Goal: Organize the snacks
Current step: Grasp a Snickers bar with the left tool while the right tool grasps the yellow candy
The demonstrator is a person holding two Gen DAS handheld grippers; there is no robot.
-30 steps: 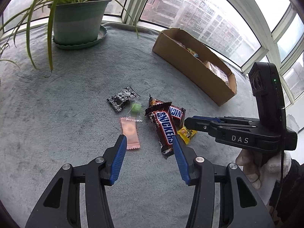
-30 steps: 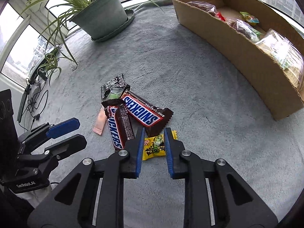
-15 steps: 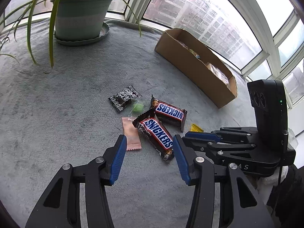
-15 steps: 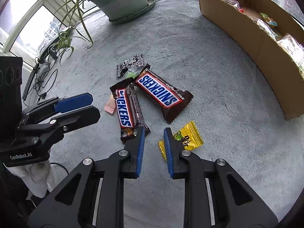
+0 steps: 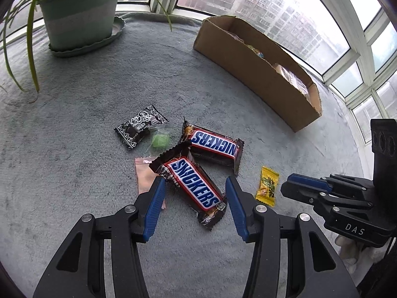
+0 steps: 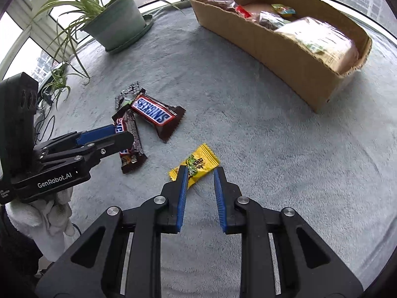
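Two Snickers bars lie crossed on the grey cloth. The nearer bar (image 5: 198, 193) lies between the fingers of my left gripper (image 5: 194, 182), which is open and not touching it. The farther bar (image 5: 214, 145) lies just beyond. A yellow candy (image 6: 196, 161) lies apart to the right. My right gripper (image 6: 201, 170) hovers over its near end, jaws narrowly open, pads not pressing it. A black packet (image 5: 140, 125), a green candy (image 5: 161, 140) and a pink packet (image 5: 145, 178), half hidden by my left finger, lie left of the bars.
A long cardboard box (image 6: 285, 57) holding several bagged snacks stands at the back right. A potted spider plant (image 5: 79, 12) on a saucer stands at the back left. Windows ring the cloth. Gloved hands hold both grippers.
My left gripper has moved right so that its fingers now straddle the nearer Snickers bar. My right gripper has drawn away from the pile, and the yellow candy now lies apart from the bars.
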